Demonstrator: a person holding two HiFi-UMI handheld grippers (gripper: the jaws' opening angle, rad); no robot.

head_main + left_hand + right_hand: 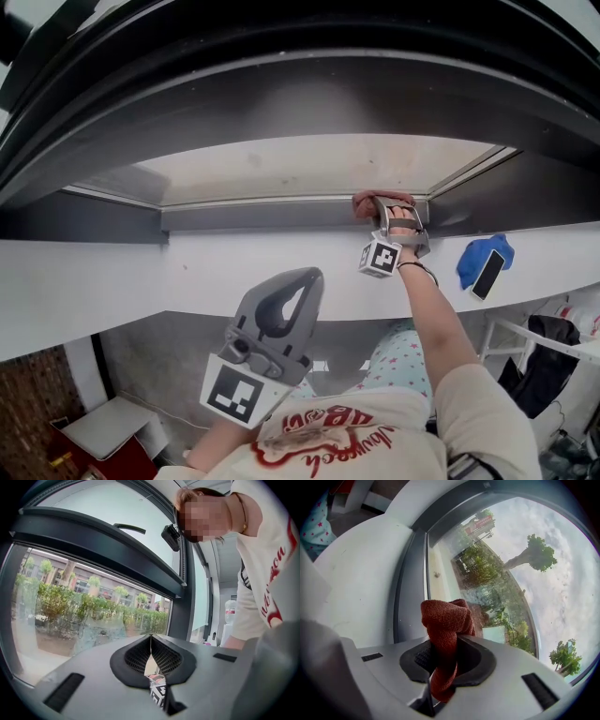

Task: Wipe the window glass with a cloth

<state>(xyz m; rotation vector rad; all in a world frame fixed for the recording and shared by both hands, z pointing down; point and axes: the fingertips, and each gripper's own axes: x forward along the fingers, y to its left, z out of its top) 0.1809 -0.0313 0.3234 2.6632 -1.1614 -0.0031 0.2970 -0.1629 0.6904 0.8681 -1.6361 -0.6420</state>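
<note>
So, the right gripper view shows what the head view barely does: the right gripper is clenched on a red cloth, bunched at the window glass bottom edge by the frame. The left gripper is pinched closed on nothing, down at 7 o'clock. In the head view, bare glass runs off toward 10 o'clock.

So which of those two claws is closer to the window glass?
The right. The right claw, shut on the red cloth, is up at the bottom edge of the window glass. The left claw, shut and empty, sits well back below the white sill.
</note>
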